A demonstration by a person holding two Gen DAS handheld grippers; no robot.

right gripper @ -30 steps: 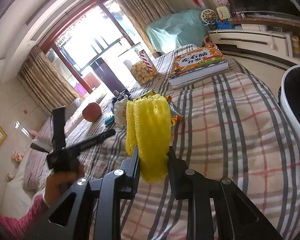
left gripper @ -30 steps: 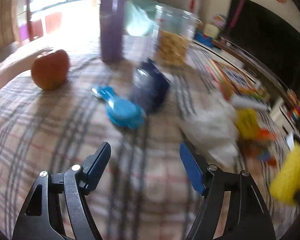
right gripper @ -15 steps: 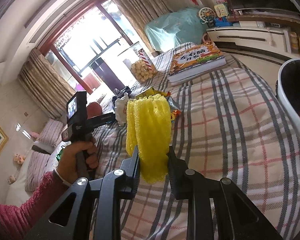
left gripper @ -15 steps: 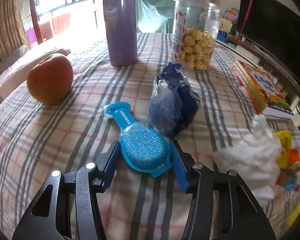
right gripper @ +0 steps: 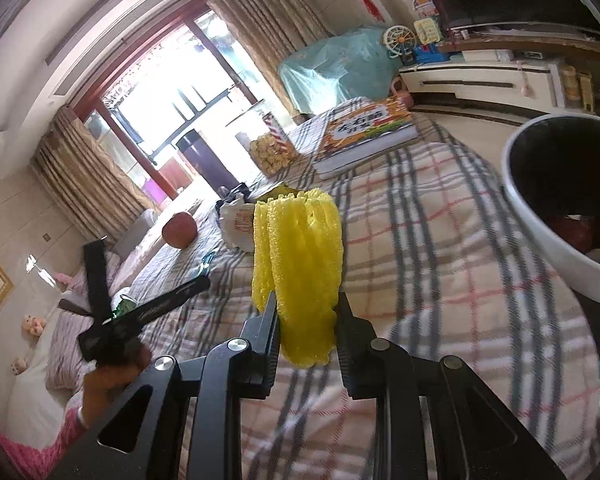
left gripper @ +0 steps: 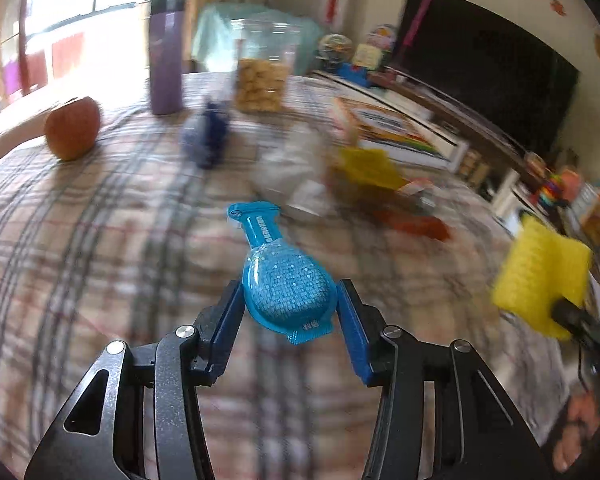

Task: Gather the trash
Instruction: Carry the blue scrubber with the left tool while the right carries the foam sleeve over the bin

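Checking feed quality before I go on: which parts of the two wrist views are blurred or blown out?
Left wrist view: checked tablecloth and far clutter smeared by motion blur; the blue bulb-shaped plastic packet stays sharp; window overexposed. Right wrist view: mostly sharp, yellow foam mesh sleeve crisp, window glare at upper left, heavy fisheye bending.

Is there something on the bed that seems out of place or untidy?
Yes. A loose heap of litter lies mid-bed on the plaid bedspread: a crumpled white wrapper and a dark blue bag, among an apple, a book and a snack jar. Nothing looks spilled or broken.
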